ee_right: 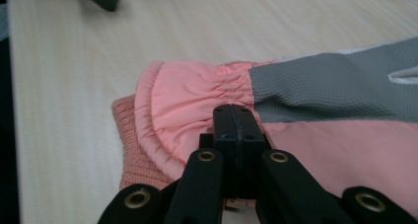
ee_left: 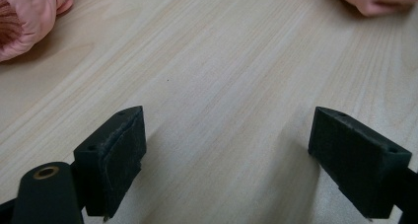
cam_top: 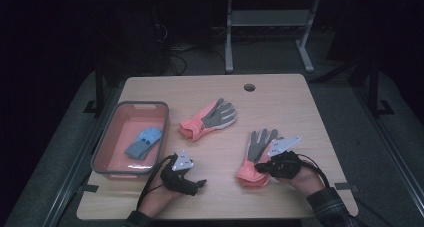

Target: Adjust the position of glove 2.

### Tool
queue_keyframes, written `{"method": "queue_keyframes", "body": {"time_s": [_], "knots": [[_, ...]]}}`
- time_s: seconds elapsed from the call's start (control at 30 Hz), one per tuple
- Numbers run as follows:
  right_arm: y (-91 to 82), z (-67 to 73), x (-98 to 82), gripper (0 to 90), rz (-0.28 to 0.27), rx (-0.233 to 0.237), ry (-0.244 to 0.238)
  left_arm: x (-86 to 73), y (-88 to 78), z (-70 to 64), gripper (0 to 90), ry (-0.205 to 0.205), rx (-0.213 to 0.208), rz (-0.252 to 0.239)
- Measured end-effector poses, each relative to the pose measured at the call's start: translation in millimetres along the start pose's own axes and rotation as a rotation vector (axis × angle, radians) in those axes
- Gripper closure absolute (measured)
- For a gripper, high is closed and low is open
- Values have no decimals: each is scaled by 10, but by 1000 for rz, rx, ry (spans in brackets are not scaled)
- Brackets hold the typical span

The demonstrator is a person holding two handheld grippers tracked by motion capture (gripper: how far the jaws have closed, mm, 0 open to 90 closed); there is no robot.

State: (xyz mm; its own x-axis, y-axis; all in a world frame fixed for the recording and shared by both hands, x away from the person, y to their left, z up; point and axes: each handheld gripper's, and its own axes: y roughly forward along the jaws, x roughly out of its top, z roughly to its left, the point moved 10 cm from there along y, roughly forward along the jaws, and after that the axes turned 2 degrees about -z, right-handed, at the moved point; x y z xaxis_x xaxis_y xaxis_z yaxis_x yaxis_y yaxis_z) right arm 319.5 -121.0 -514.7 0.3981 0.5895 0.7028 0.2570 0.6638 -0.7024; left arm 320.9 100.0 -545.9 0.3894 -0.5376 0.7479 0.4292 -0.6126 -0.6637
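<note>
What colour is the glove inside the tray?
Blue glove, in the tray; high view shows it best.

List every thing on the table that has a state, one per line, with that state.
Left gripper: open, nothing between the jaws, over bare table.
Right gripper: shut on near pink glove at its cuff.
Far pink glove: lying flat, untouched.
Blue glove: lying in the bin.
Bin: upright, holding the blue glove.

Two pink-and-grey gloves [cam_top: 256, 159] [cam_top: 209, 119], a blue glove [cam_top: 144, 142] in a pink, grey-rimmed tray [cam_top: 111, 132], pale wood-grain table [cam_top: 285, 107].
</note>
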Motion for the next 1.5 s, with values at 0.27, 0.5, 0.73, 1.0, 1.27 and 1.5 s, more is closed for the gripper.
{"method": "queue_keyframes", "body": {"time_s": [0.27,0.5,0.73,1.0,1.27,1.5], "knots": [[-133,111,71,643,-85,3,6,67,13,6,198,-40,6,28],[-415,-98,-81,414,-145,-134,55,318,-3,35,443,-59,9,12],[-507,-366,-467,288,-102,-240,134,641,50,222,873,-76,28,21],[-473,-468,-727,193,-79,-277,176,1067,196,576,897,-69,96,6],[-444,-576,-806,171,-75,-310,195,1207,478,1016,897,-98,136,22],[-430,-596,-834,159,-74,-312,195,1222,713,1251,897,-124,133,53]]}}
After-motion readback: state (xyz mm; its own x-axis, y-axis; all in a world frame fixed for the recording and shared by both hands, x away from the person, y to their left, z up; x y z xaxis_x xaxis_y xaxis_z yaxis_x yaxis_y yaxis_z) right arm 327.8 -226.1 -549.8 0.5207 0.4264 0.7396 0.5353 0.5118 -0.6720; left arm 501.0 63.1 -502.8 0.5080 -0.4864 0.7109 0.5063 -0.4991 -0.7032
